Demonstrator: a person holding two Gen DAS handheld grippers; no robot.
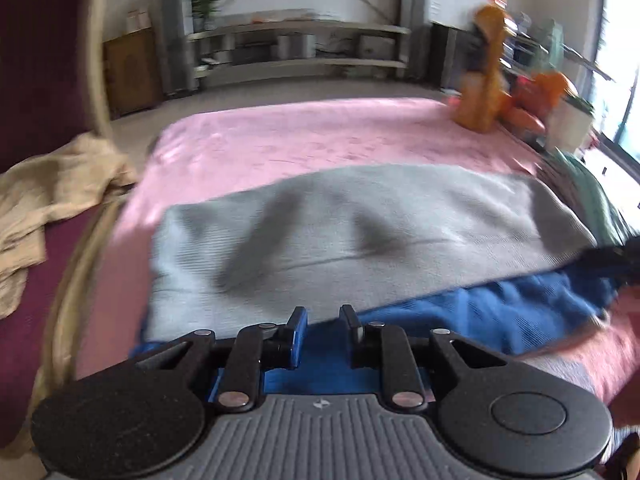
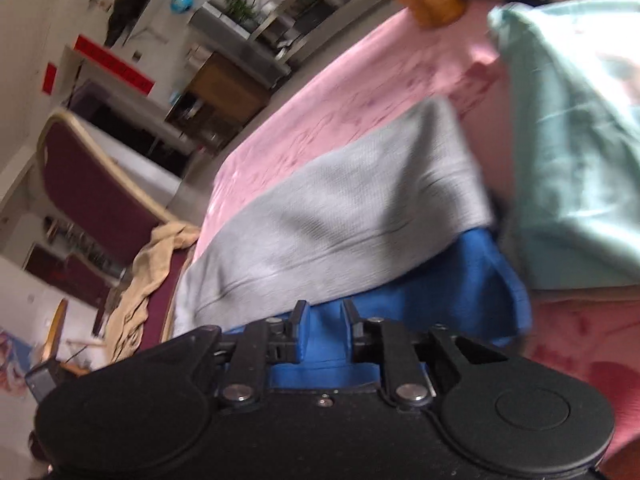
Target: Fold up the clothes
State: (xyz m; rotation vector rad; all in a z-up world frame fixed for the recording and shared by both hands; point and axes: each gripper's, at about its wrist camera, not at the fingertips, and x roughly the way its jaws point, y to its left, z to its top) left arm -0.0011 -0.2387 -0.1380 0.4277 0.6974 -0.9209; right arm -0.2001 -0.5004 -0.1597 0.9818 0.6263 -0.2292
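A grey and blue knit garment lies on the pink blanket [image 1: 304, 136]. Its grey part [image 1: 352, 224] is spread flat across the middle, its blue part [image 1: 500, 312] nearest me. My left gripper [image 1: 323, 320] sits low over the blue near edge, fingers apart, with blue cloth between them. My right gripper [image 2: 323, 316] is over the blue part [image 2: 440, 296] at the garment's right end, fingers apart, with blue cloth between them too. The grey part also shows in the right wrist view [image 2: 340, 216]. Both views are blurred.
A mint-green cloth [image 2: 576, 132] lies at the right of the blanket. A beige cloth [image 1: 52, 196] hangs over a maroon chair [image 1: 28, 80] at the left. Orange plush toys [image 1: 492, 76] sit at the far right corner. Shelves [image 1: 296, 44] stand beyond.
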